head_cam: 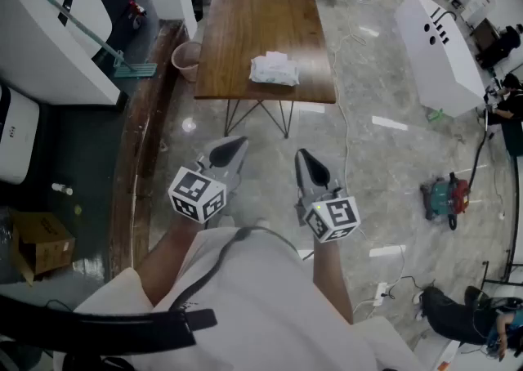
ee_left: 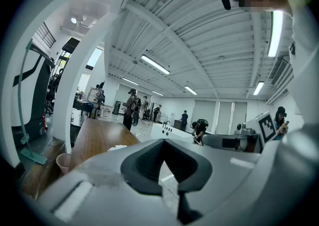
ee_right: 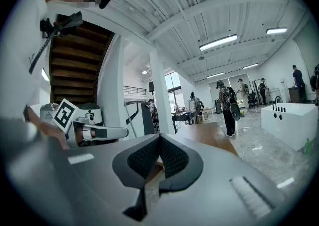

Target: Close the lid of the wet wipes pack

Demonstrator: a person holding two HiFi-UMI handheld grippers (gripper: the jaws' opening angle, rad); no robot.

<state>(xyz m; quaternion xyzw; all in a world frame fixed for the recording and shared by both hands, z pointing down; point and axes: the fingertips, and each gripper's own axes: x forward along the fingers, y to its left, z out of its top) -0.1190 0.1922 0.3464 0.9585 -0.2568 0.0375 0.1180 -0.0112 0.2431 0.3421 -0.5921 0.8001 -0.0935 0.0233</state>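
We are recording both grippers as held low in the head view, close to the person's body and well apart from the table (head_cam: 245, 10), which is standing in the upper middle of the frame.

The wet wipes pack (head_cam: 274, 69) is lying on the near end of that wooden table, toward its right edge, untouched by either gripper. We are finding it too small in the frame to tell how its lid is sitting.

The left gripper (head_cam: 237, 143) is showing at lower centre-left, pointing up the frame toward the table. In the left gripper view its jaws are meeting at the tips (ee_left: 162, 141), with nothing between them.

The right gripper (head_cam: 301, 154) is showing just right of it, the two side by side and apart. In the right gripper view its jaws are likewise pressing together at the tips (ee_right: 160, 136), pinching nothing.

A pink bucket (head_cam: 186, 59) is standing on the floor beside the table's left edge. A cardboard box (head_cam: 37, 243) is sitting at the lower left.
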